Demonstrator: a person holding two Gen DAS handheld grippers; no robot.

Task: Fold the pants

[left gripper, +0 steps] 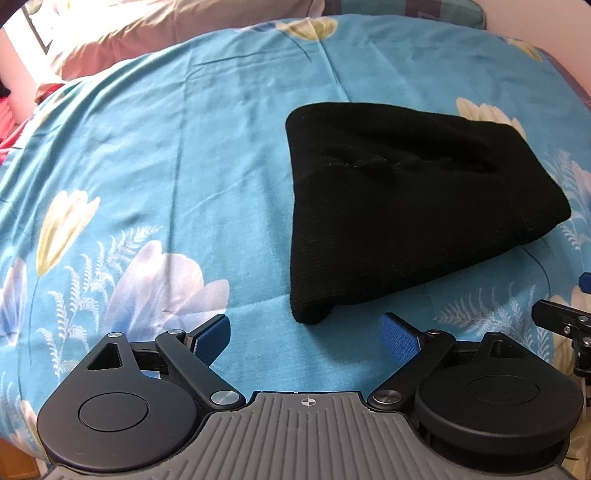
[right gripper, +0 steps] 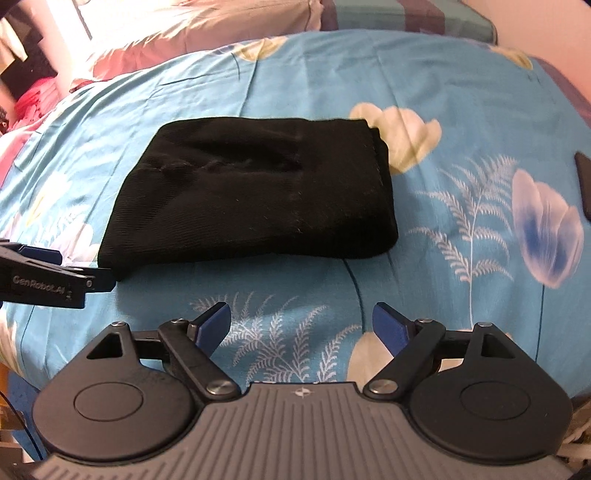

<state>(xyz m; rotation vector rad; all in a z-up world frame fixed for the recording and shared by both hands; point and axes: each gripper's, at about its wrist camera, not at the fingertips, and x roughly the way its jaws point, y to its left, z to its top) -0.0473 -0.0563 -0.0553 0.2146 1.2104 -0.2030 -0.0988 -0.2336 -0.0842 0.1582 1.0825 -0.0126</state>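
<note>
A bed under a blue floral sheet (left gripper: 147, 147), pink pillow (right gripper: 207, 33) in bright light.

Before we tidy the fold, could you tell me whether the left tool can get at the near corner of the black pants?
Probably yes: the left tool is open, with the pants' near corner just ahead, nothing between.

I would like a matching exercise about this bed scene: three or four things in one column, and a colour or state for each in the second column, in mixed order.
Things:
1. pants
2. bedsheet
3. left hand-held gripper
4. pillow

Descriptions:
A. blue with flower print
B. open, holding nothing
C. black, folded into a bundle
D. pinkish, at the far end of the bed

Pairs: 1-C, 2-A, 3-B, 4-D
</note>
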